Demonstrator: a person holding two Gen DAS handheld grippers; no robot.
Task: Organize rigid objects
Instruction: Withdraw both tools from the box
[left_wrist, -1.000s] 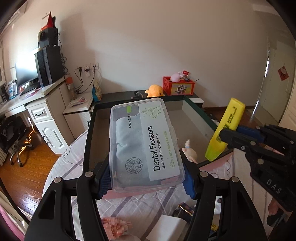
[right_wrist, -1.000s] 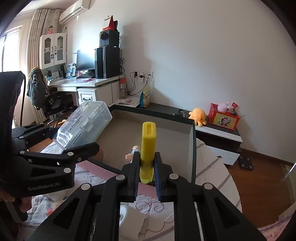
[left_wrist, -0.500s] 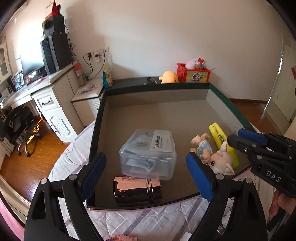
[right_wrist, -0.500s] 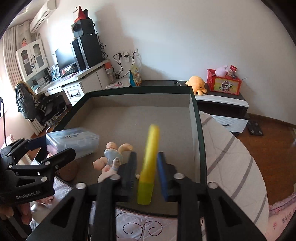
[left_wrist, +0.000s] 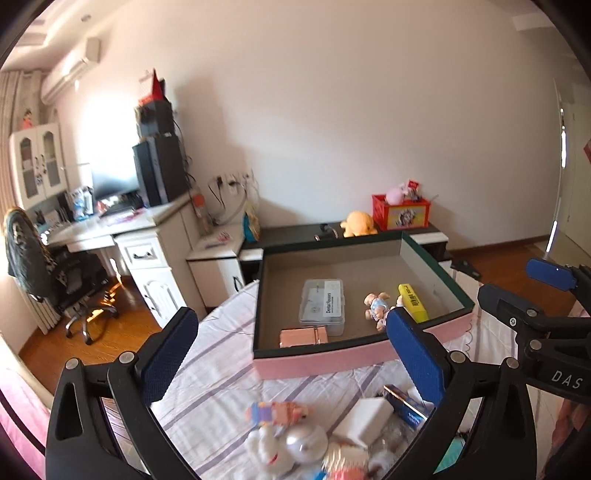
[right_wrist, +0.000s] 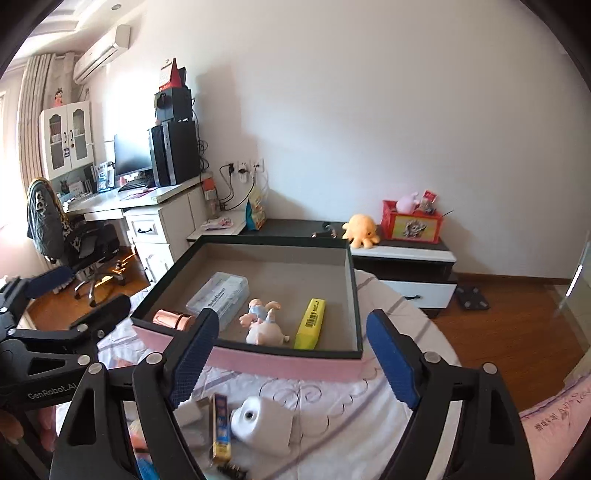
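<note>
A pink-sided box (left_wrist: 354, 360) (right_wrist: 280, 363) with a dark rim sits on the bed. Inside lie a clear Dental Flossers case (left_wrist: 322, 301) (right_wrist: 218, 297), a yellow highlighter (left_wrist: 413, 301) (right_wrist: 311, 323), a small doll (left_wrist: 376, 308) (right_wrist: 264, 325) and a copper tin (left_wrist: 303, 336) (right_wrist: 173, 319). My left gripper (left_wrist: 291, 360) is open and empty, held back from the box. My right gripper (right_wrist: 291, 363) is open and empty in front of the box; it also shows in the left wrist view (left_wrist: 546, 295).
Loose items lie on the striped sheet near me: a white block (right_wrist: 264, 424), a slim blue-and-yellow box (right_wrist: 221, 424), toy figures (left_wrist: 280, 411) and a white ball (left_wrist: 304, 445). A desk (right_wrist: 147, 210) and chair (right_wrist: 85, 243) stand left, a low cabinet (right_wrist: 402, 258) behind.
Both grippers opened and pulled back. The flossers case and the yellow highlighter left the jaws and now lie in the box.
</note>
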